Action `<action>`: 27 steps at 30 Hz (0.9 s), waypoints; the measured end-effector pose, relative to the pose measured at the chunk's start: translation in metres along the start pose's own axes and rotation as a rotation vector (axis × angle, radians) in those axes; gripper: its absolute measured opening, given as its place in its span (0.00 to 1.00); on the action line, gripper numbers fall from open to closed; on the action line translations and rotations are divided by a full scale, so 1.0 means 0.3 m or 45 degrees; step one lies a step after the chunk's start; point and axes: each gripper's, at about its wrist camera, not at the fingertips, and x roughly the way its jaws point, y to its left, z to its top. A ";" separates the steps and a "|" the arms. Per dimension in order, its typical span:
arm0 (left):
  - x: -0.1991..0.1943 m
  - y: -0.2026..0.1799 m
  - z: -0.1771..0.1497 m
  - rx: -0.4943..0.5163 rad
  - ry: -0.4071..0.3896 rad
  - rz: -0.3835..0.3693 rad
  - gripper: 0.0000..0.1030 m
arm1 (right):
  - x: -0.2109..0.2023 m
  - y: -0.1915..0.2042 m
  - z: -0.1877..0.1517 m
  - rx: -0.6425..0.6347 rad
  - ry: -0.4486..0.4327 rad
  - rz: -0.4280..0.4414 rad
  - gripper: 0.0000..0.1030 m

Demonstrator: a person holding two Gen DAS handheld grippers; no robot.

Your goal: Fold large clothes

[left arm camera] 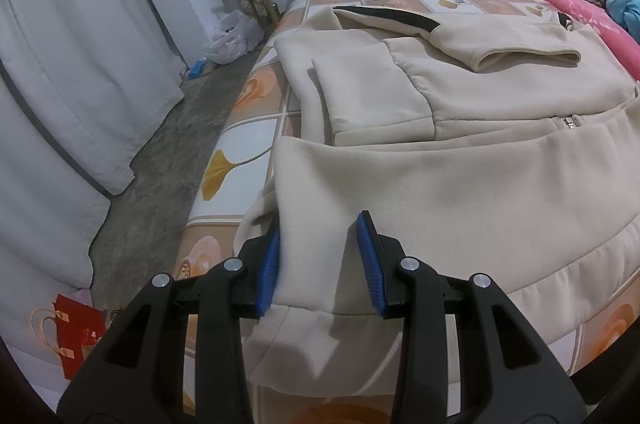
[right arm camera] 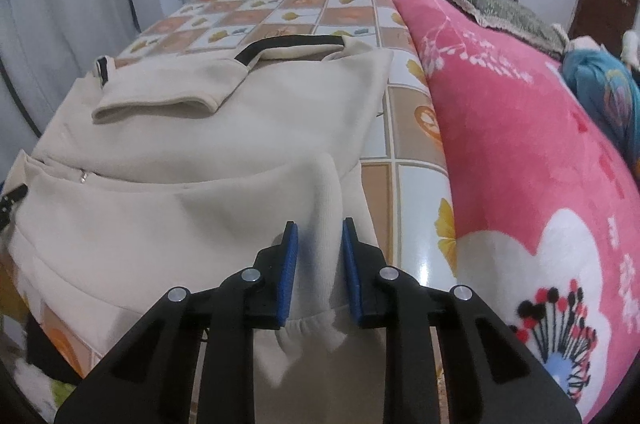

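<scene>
Beige zip hoodie [left arm camera: 460,128] spread flat on bed w/ tiled-print sheet [left arm camera: 256,92], sleeves already folded across chest, hem nearest cameras. Left tool [left arm camera: 320,260] clamped on hem's left corner, fabric bunched between pads. Right tool [right arm camera: 318,264] narrowed around hem's right corner, cloth between pads, looks gripped. Likely both corners held so hem can fold up toward collar. Pink blanket [right arm camera: 520,164] just right of hoodie.
</scene>
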 end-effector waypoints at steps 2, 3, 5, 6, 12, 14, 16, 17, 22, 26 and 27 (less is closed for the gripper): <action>0.000 -0.002 0.000 0.003 0.001 0.002 0.35 | -0.001 0.009 -0.001 -0.019 -0.002 -0.022 0.22; -0.001 -0.002 0.000 0.002 0.001 0.002 0.35 | -0.001 0.014 -0.001 -0.024 -0.003 -0.030 0.22; 0.000 -0.002 0.000 0.002 0.001 0.002 0.35 | 0.000 0.020 0.000 -0.033 -0.003 -0.043 0.22; 0.000 -0.003 0.000 0.002 0.000 0.003 0.35 | 0.000 0.023 -0.001 -0.037 -0.003 -0.050 0.22; -0.001 -0.001 0.000 0.004 0.000 0.002 0.35 | 0.001 0.033 -0.001 -0.044 -0.004 -0.067 0.22; 0.000 -0.002 0.000 0.004 0.000 0.002 0.35 | 0.000 0.035 -0.001 -0.048 -0.006 -0.073 0.22; -0.001 -0.002 0.000 0.003 0.000 0.002 0.35 | -0.001 0.039 -0.003 -0.055 -0.008 -0.082 0.22; -0.001 -0.003 0.000 0.004 0.000 0.002 0.35 | -0.002 0.040 -0.002 -0.057 -0.009 -0.086 0.21; -0.003 -0.002 0.000 0.003 -0.001 0.002 0.35 | -0.014 0.046 -0.004 -0.061 -0.022 -0.103 0.12; -0.004 0.001 0.001 0.002 -0.006 0.005 0.35 | -0.036 0.054 -0.005 -0.069 -0.046 -0.114 0.07; -0.004 0.003 0.001 0.001 -0.012 0.007 0.35 | -0.047 0.060 -0.007 -0.075 -0.057 -0.121 0.07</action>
